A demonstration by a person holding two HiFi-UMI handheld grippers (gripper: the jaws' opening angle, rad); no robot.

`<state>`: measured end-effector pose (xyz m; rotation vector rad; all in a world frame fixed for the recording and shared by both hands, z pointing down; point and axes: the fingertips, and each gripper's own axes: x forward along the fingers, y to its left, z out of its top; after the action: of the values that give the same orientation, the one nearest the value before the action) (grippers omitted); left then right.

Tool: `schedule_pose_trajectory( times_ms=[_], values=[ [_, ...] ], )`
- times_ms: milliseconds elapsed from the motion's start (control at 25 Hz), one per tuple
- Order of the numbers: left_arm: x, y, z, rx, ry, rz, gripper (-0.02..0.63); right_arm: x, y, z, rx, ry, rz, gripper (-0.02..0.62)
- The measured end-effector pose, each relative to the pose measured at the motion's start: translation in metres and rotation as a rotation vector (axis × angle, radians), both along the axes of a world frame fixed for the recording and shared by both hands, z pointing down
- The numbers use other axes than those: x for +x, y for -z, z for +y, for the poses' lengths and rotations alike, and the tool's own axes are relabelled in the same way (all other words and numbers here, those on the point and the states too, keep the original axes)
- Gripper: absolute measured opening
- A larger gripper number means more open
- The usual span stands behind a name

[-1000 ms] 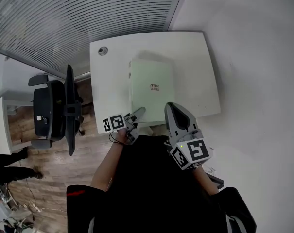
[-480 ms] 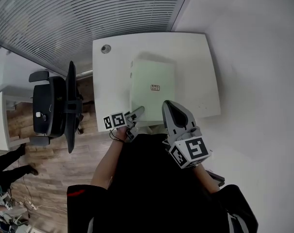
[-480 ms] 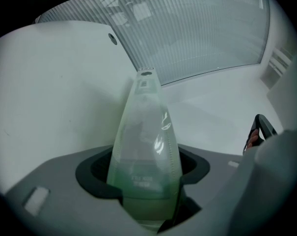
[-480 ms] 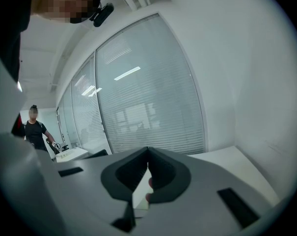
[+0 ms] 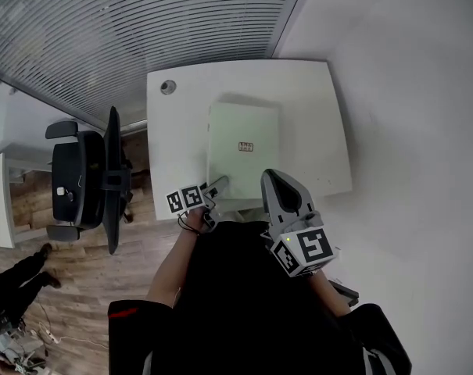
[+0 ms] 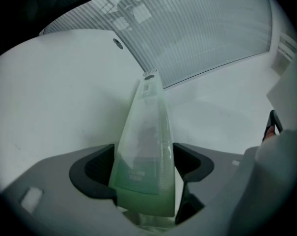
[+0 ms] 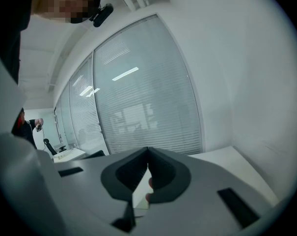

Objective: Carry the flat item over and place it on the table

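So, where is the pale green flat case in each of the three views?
Head view: the flat case lies on the white table, centre, its near edge at the left claw.
Left gripper view: centre, edge-on between the claw's jaws, which have just been opening.
Right gripper view: not identifiable.
Shared landmark: the slatted blinds behind the table.

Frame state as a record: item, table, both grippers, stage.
item: pale green flat case, lying on the table
table: white, by the wall
left gripper: at the case's near edge; fingers have just been opening, case between them
right gripper: fingers shut, nothing between them
stage: case down, release under way
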<state>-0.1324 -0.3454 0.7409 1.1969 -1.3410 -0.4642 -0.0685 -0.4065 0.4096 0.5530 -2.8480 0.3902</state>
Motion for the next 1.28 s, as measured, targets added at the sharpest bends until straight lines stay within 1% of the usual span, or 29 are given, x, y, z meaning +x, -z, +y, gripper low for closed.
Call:
schedule_pose_trajectory(
  times_ms=[240,560,680,920,1000,1080,1120,1200,1280],
  values=[
    [-0.005,-0.004,0.0,-0.028,-0.002,-0.032,0.368,0.003,-0.002,-0.006,-0.013,-0.031,0.0,0.002],
    [-0.009,-0.016,0.005,-0.074,-0.009,-0.038,0.379,0.001,-0.001,-0.009,-0.013,-0.042,0.008,0.002],
    [-0.009,-0.015,0.004,-0.071,-0.012,-0.034,0.379,0.0,-0.001,-0.008,-0.014,-0.04,0.019,0.002],
    [-0.007,-0.017,0.004,-0.088,-0.031,-0.055,0.379,-0.006,-0.002,-0.002,-0.003,-0.017,0.024,0.002],
    [-0.009,-0.018,0.005,-0.124,-0.046,-0.099,0.379,-0.007,-0.001,-0.001,-0.002,-0.011,0.025,0.002],
    [-0.011,-0.017,0.004,-0.162,-0.09,-0.183,0.374,-0.007,0.0,-0.002,-0.001,-0.011,0.022,0.002],
    [-0.01,-0.016,0.002,-0.168,-0.12,-0.217,0.371,-0.007,0.001,-0.002,-0.001,-0.012,0.021,0.002],
    [-0.005,-0.015,-0.002,-0.17,-0.172,-0.254,0.367,-0.006,0.0,-0.001,-0.001,-0.011,0.018,0.002],
    [-0.004,-0.015,-0.003,-0.172,-0.19,-0.269,0.367,-0.006,0.0,0.0,-0.001,-0.009,0.014,0.002]
  ],
)
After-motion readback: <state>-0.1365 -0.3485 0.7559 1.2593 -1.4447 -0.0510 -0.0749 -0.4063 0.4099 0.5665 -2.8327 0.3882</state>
